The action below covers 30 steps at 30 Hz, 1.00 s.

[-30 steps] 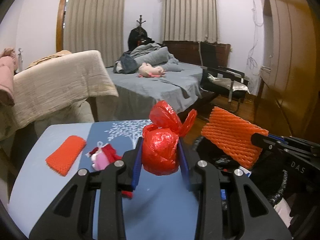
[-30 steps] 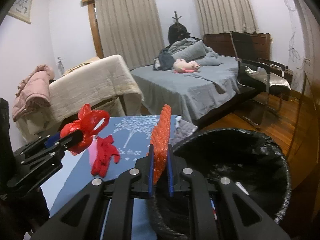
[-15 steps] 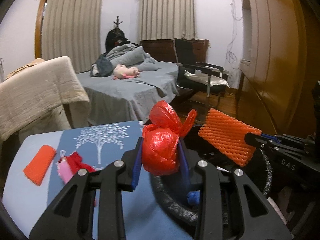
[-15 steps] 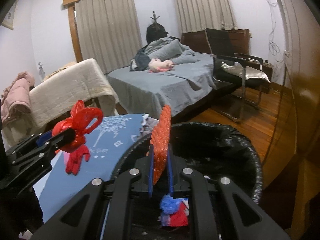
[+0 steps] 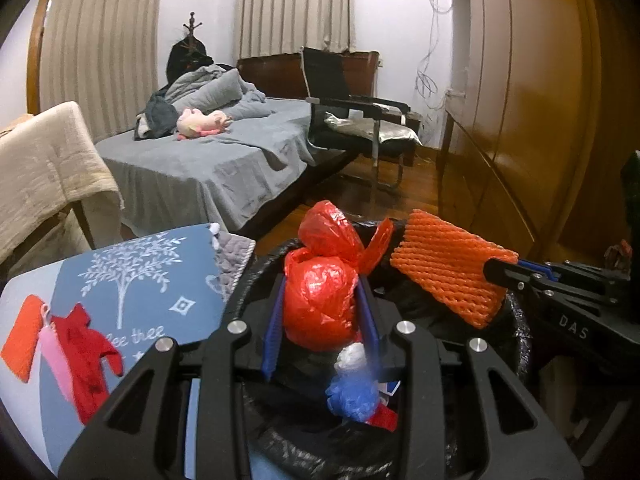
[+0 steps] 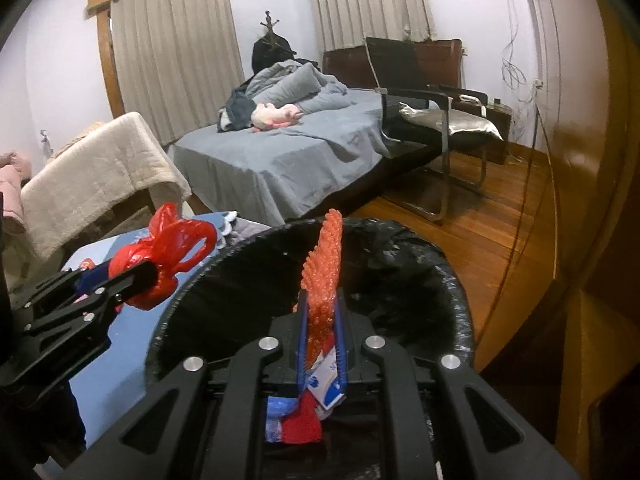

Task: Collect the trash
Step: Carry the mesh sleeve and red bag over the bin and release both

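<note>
My left gripper (image 5: 320, 312) is shut on a knotted red plastic bag (image 5: 320, 292) and holds it over the black-lined trash bin (image 5: 520, 344). My right gripper (image 6: 322, 336) is shut on an orange foam net sleeve (image 6: 324, 264), also above the bin's (image 6: 452, 276) opening. The sleeve shows at the right in the left wrist view (image 5: 448, 272); the red bag shows at the left in the right wrist view (image 6: 168, 256). Blue, white and red scraps (image 5: 356, 392) lie inside the bin.
A blue tablecloth with a white tree print (image 5: 140, 280) covers the table left of the bin; an orange pad (image 5: 20, 340) and red and pink items (image 5: 84, 352) lie on it. A bed (image 5: 200, 164), a chair (image 5: 360, 116) and a wooden wardrobe (image 5: 520, 120) stand beyond.
Both grippers have carried their loads rightward from over the table to above the bin. The bin's inside with its scraps has come into view. Both grips are unchanged.
</note>
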Tool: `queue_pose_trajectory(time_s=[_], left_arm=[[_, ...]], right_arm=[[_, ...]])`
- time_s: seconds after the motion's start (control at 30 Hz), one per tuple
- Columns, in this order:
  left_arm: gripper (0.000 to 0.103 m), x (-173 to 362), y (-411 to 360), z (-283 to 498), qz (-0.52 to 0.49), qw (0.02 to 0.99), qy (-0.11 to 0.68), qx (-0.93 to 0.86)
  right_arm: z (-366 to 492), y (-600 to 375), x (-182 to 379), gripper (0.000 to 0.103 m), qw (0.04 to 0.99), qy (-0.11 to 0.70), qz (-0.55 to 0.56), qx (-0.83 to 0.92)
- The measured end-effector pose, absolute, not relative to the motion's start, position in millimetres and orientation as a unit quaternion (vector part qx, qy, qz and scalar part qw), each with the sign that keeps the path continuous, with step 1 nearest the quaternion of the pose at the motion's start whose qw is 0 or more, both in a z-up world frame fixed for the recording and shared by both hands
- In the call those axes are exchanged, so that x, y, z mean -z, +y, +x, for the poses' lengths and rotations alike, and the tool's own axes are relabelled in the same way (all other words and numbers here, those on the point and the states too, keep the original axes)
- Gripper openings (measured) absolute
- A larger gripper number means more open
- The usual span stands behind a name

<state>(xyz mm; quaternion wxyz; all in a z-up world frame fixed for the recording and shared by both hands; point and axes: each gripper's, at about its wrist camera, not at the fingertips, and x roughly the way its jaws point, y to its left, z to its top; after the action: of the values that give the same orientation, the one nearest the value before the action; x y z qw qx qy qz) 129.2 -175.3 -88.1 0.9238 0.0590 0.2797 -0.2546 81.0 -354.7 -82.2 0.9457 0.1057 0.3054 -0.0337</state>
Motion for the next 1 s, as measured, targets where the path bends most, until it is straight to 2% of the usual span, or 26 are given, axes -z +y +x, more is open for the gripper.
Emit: queue_pose_trajectory(time_s=[0.2,0.3,0.37,0.43,0.57,0.63,0.67,0.73,0.8,0.87,1.0], left_arm=[[0.034,100.2,-194.6,140.5,0.064,0.914,0.293,0.272],[0.041,104.5,-204.2,143.3,0.067,0.91,0.299,0.281],[0.05,106.4,-205.5,143.0,0.068,0.908,0.3,0.284],[0.056,107.9,-202.6,141.7,0.067,0.909,0.298,0.283],[0.071,108.2,-191.0,143.2,0.064,0.913,0.297,0.271],[0.074,106.9,-186.0,145.1,0.062,0.916,0.297,0.263],[0.078,105.9,-182.4,145.3,0.062,0.917,0.297,0.259],[0.084,103.9,-172.5,146.1,0.059,0.921,0.296,0.247],[0.087,101.7,-161.6,146.4,0.055,0.925,0.293,0.236],[0.091,98.8,-149.8,146.4,0.054,0.93,0.288,0.223],[0.092,93.7,-116.1,146.8,0.044,0.941,0.28,0.183]], right_arm=[[85.8,-368.5,90.5,0.012,0.942,0.314,0.106,0.047],[86.1,-374.2,94.9,0.014,0.94,0.318,0.108,0.053],[85.9,-376.1,96.4,0.015,0.939,0.32,0.108,0.059],[85.2,-377.6,97.8,0.027,0.939,0.321,0.108,0.064],[83.9,-375.9,97.0,0.043,0.94,0.318,0.107,0.068],[83.8,-372.5,95.4,0.063,0.941,0.315,0.105,0.07],[82.9,-370.9,95.3,0.069,0.941,0.313,0.105,0.071],[81.6,-366.5,92.6,0.091,0.944,0.306,0.1,0.075],[81.3,-361.9,90.2,0.097,0.946,0.299,0.098,0.077],[81.9,-357.3,87.5,0.097,0.948,0.295,0.098,0.073],[86.7,-344.4,84.2,0.097,0.949,0.292,0.105,0.06]])
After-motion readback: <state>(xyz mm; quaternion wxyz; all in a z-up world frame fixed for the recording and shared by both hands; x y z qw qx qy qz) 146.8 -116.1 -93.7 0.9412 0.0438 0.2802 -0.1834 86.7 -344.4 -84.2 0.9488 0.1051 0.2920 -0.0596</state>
